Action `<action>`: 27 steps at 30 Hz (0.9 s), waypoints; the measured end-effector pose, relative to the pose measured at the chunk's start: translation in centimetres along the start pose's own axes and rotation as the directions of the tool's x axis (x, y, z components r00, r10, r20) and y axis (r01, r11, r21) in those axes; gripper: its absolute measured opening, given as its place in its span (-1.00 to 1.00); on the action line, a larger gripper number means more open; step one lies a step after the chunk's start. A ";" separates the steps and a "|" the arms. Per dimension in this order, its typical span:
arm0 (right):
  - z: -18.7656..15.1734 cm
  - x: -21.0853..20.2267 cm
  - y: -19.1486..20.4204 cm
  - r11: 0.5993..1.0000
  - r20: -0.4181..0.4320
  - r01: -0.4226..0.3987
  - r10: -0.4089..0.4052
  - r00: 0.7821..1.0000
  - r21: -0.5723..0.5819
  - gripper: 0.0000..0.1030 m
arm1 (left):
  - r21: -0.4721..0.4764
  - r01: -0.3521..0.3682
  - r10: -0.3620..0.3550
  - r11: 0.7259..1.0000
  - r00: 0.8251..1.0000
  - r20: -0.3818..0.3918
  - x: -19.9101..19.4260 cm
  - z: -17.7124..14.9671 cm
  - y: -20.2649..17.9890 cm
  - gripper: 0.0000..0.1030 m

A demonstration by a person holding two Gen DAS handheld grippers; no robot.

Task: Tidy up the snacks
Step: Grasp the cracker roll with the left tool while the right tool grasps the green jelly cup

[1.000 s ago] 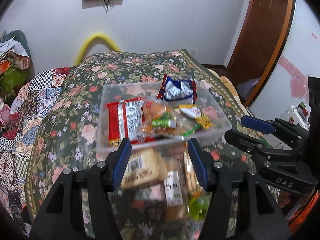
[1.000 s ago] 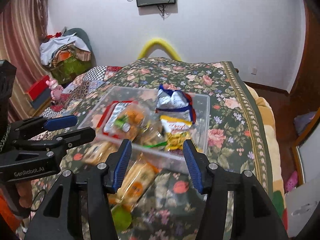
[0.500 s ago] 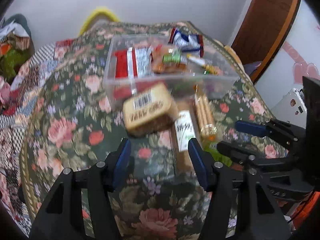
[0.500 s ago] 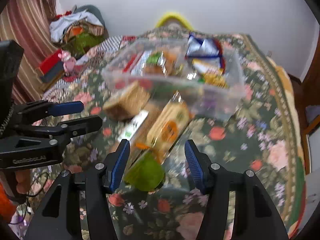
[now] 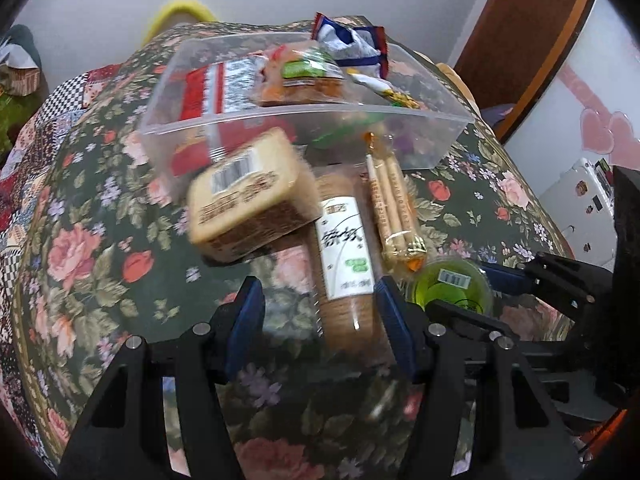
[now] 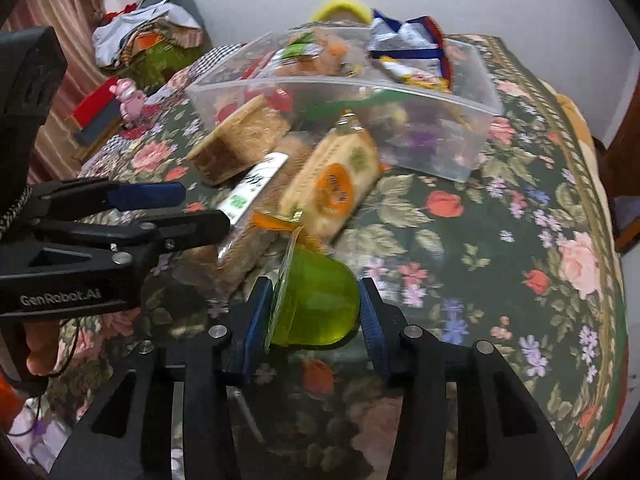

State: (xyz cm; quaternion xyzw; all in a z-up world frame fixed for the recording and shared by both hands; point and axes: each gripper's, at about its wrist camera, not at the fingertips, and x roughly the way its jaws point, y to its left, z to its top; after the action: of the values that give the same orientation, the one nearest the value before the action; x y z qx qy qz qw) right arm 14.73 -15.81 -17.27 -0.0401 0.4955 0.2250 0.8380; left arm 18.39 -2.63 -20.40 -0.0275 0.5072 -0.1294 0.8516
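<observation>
The right tongs (image 6: 316,312) straddle a green jelly cup (image 6: 316,304) lying sideways on the floral bedspread (image 6: 500,240).

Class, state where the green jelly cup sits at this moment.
In the right wrist view, the green jelly cup lies on its side on the floral bedspread, between the open right hand-held gripper fingers, just in front of the orange-labelled packet.

Crowding the bedspread (image 6: 500,240) ahead: clear bin (image 6: 440,120), tan cake pack (image 5: 244,200), brown cookie sleeve (image 5: 344,256), biscuit-stick pack (image 5: 394,212), green jelly cup (image 6: 316,300). Lying open toward the bedspread's right edge and near-left corner.
</observation>
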 end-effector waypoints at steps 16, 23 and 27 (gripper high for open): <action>-1.4 -2.1 -3.3 0.996 0.041 0.050 -0.054 0.998 0.075 -0.23 | 0.075 -0.062 0.063 0.995 0.998 -0.006 3.4 1.3 -2.3 -0.27; -1.3 -3.3 -3.7 0.994 0.073 0.058 -0.064 0.995 0.090 -0.25 | 0.071 -0.044 0.042 0.997 0.999 0.023 0.6 0.8 -2.1 -0.35; -1.0 -4.3 -3.5 0.994 0.098 0.062 -0.071 0.993 0.088 -0.25 | 0.059 -0.029 0.027 0.998 0.999 0.034 -0.8 0.0 -2.0 -0.35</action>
State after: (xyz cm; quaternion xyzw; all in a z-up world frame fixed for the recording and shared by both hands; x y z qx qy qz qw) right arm 13.63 -20.65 -14.71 -0.0097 0.4600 0.1775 0.8699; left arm 17.66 -4.33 -19.36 0.0029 0.4893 -0.1321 0.8620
